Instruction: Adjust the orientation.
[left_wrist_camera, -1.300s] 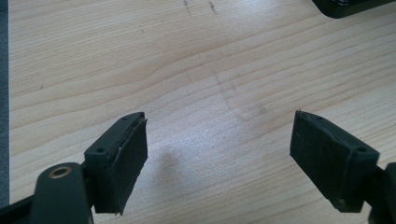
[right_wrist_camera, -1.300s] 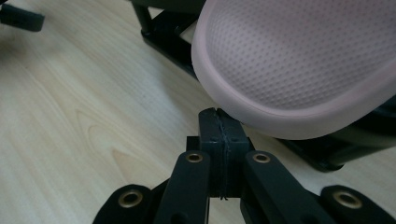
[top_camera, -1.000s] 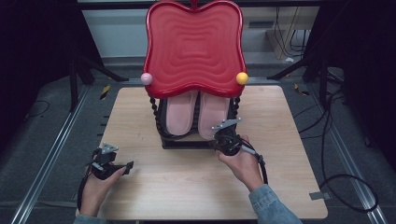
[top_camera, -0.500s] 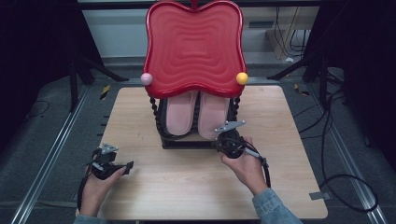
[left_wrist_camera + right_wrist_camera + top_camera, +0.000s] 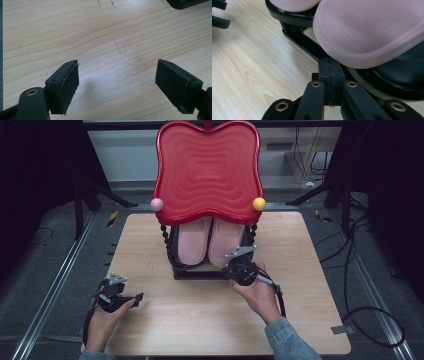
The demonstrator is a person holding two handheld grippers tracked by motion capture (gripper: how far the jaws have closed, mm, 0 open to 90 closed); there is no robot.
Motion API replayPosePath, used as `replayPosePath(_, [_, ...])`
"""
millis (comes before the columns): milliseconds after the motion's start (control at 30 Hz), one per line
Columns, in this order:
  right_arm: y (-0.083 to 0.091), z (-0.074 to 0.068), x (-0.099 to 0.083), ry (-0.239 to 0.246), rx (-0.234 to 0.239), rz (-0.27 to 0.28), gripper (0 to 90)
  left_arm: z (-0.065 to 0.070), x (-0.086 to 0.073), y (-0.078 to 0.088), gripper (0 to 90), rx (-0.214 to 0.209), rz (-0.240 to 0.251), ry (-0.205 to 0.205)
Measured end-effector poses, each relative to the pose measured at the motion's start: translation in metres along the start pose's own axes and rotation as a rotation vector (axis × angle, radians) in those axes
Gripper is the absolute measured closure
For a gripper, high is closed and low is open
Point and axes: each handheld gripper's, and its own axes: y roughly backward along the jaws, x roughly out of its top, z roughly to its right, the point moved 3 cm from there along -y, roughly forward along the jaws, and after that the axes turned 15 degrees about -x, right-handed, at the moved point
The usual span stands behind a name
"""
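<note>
Right gripper clenched empty, tips just under the toe of the right pink mesh slipper on the black rack, contact unclear. Left gripper released, over bare light wooden table.

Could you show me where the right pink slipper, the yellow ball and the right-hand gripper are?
right pink slipper (image 5: 226, 241): high view, on its pink insole.
yellow ball (image 5: 259, 203): high view, centre of the ball.
right gripper (image 5: 331, 68): right gripper view, tip of its closed jaws, just below the slipper's edge.
</note>
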Motion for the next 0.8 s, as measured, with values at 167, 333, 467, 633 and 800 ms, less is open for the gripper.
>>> replayPosePath(167, [-0.004, 0.005, 0.004, -0.017, -0.007, 0.000, 90.0, 0.000, 0.000, 0.000, 18.6, 0.000, -0.001, 0.000])
replayPosePath(333, [-0.007, 0.006, 0.004, -0.018, -0.003, -0.004, 90.0, 0.000, 0.000, 0.000, 18.6, 0.000, 0.000, 0.000])
replayPosePath(467, [-0.006, 0.005, 0.003, -0.022, 0.000, 0.001, 90.0, 0.000, 0.000, 0.000, 18.6, 0.000, 0.000, 0.000])
replayPosePath(633, [-0.001, 0.004, -0.002, -0.019, 0.008, 0.014, 83.8, 0.000, 0.000, -0.001, 18.3, 0.002, 0.000, 0.001])
replayPosePath(800, [0.003, 0.002, -0.009, -0.016, 0.020, 0.040, 71.9, 0.000, 0.000, 0.000, 17.5, 0.006, 0.003, 0.003])
